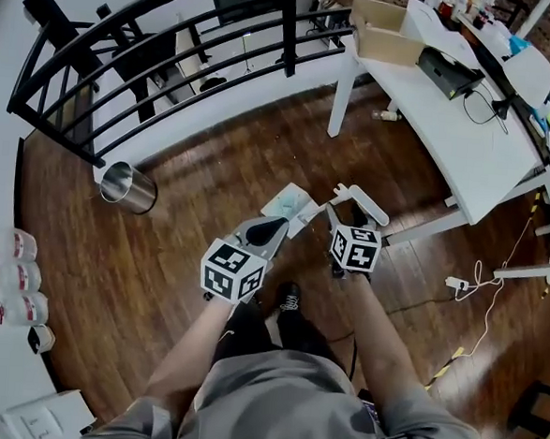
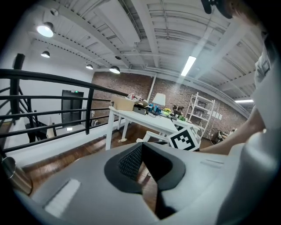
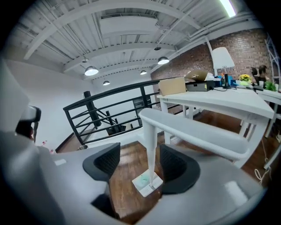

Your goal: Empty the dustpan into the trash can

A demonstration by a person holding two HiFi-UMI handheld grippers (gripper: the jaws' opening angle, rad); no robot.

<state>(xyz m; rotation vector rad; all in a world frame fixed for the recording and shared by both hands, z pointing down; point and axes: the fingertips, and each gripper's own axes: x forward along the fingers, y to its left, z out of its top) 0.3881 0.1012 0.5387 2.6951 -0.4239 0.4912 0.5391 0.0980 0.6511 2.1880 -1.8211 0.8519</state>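
Right gripper [image 3: 139, 163] jaws apart, dustpan [image 3: 145, 181] handle between them, seemingly untouched; left gripper [image 2: 141, 147] jaws together.

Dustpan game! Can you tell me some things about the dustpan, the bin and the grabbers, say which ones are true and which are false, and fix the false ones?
1. The dustpan stands on the wooden floor. True.
2. The trash can is right under the dustpan. False: it stands apart from it, near the black railing.
3. The right gripper squeezes the dustpan's handle. False: its jaws are open, and the handle stands between them without the pads pressing on it.
4. The left gripper is shut with nothing in it. True.
5. A cardboard box sits on the white table. True.
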